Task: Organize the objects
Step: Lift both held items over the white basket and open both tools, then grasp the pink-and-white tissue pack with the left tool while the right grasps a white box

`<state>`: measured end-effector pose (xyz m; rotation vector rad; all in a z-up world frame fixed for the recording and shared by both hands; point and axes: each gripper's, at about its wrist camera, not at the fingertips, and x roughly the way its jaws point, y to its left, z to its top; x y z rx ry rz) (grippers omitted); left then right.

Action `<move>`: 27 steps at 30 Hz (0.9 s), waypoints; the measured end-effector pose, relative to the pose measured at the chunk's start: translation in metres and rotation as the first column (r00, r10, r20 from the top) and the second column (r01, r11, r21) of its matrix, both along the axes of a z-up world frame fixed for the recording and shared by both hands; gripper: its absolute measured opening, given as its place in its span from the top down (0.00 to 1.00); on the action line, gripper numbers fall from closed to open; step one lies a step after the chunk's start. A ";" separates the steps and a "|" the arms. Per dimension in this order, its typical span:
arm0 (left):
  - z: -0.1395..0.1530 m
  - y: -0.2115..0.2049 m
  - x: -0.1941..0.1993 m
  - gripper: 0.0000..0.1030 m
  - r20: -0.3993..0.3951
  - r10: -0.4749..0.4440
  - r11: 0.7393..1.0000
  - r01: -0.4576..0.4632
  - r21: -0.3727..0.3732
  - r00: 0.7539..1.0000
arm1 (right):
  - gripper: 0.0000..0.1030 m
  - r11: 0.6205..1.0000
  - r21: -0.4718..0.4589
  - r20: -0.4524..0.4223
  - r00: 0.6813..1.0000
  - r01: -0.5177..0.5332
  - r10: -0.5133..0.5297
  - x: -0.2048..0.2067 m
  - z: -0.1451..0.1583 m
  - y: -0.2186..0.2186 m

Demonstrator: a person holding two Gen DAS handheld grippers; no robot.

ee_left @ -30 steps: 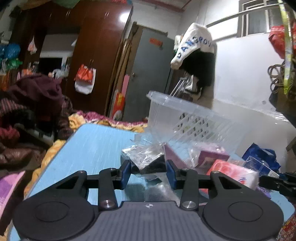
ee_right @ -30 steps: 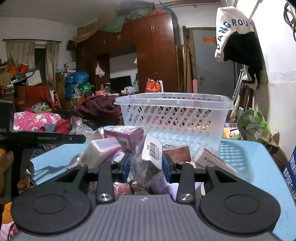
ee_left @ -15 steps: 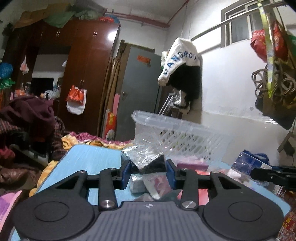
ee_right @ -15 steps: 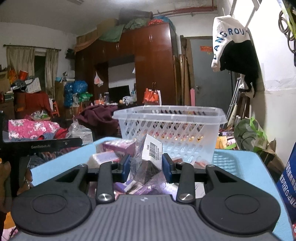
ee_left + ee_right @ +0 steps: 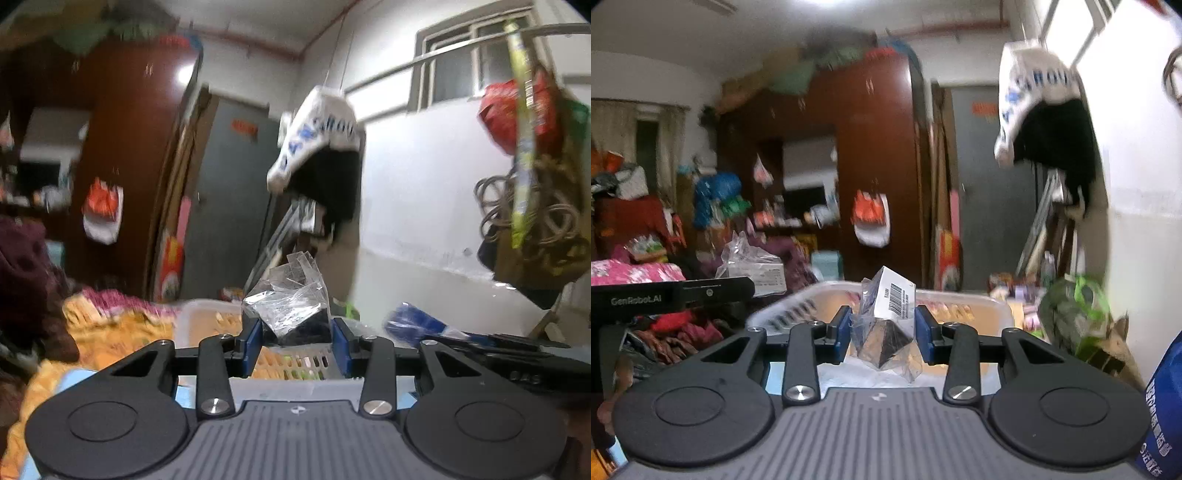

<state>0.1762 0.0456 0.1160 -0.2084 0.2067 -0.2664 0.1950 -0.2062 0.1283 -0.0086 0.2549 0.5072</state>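
Note:
My left gripper [image 5: 295, 343] is shut on a clear plastic packet with a dark object inside [image 5: 291, 306], held above the white perforated basket [image 5: 207, 325]. My right gripper [image 5: 882, 334] is shut on a clear packet holding a dark object and a barcoded white box [image 5: 890, 314], raised over the same basket [image 5: 960, 306]. The left gripper's body and its packet [image 5: 750, 262] show at the left of the right wrist view. The right gripper's body [image 5: 517, 354] shows at the right of the left wrist view.
A blue table [image 5: 184, 395] lies under the basket. A blue bag [image 5: 1163, 417] stands at the right. A bed with orange and dark cloth [image 5: 92, 332] lies to the left. A brown wardrobe [image 5: 875, 166], a grey door [image 5: 229, 206] and a hanging garment [image 5: 321, 147] stand behind.
Both grippers have risen with their packets, from the pile of boxes on the table to above the basket rim. The pile has dropped out of view. Both views are motion-blurred.

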 end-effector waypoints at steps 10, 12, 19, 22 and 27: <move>-0.023 -0.007 0.043 0.19 -0.129 0.020 0.999 -0.016 0.036 0.991 | 0.04 0.998 -0.055 -0.002 1.000 0.025 -0.025 0.006 -0.019 0.005; -0.023 -0.006 0.020 0.19 -0.100 0.029 0.999 -0.025 0.043 0.995 | 0.00 0.999 -0.037 0.049 0.999 0.027 -0.025 -0.021 -0.019 -0.011; -0.067 -0.006 -0.097 0.13 -0.015 -0.003 0.999 0.003 0.033 1.000 | 0.00 0.999 0.054 0.020 1.000 -0.007 0.006 -0.111 -0.085 -0.063; -0.088 -0.016 -0.121 0.13 -0.002 0.004 0.999 -0.004 0.034 1.000 | 0.00 0.997 0.077 -0.016 1.000 -0.012 0.013 -0.133 -0.114 -0.068; -0.096 -0.038 -0.119 0.13 -0.011 0.012 0.995 -0.010 0.103 1.000 | 0.00 0.999 0.049 0.001 1.000 0.018 -0.018 -0.134 -0.122 -0.059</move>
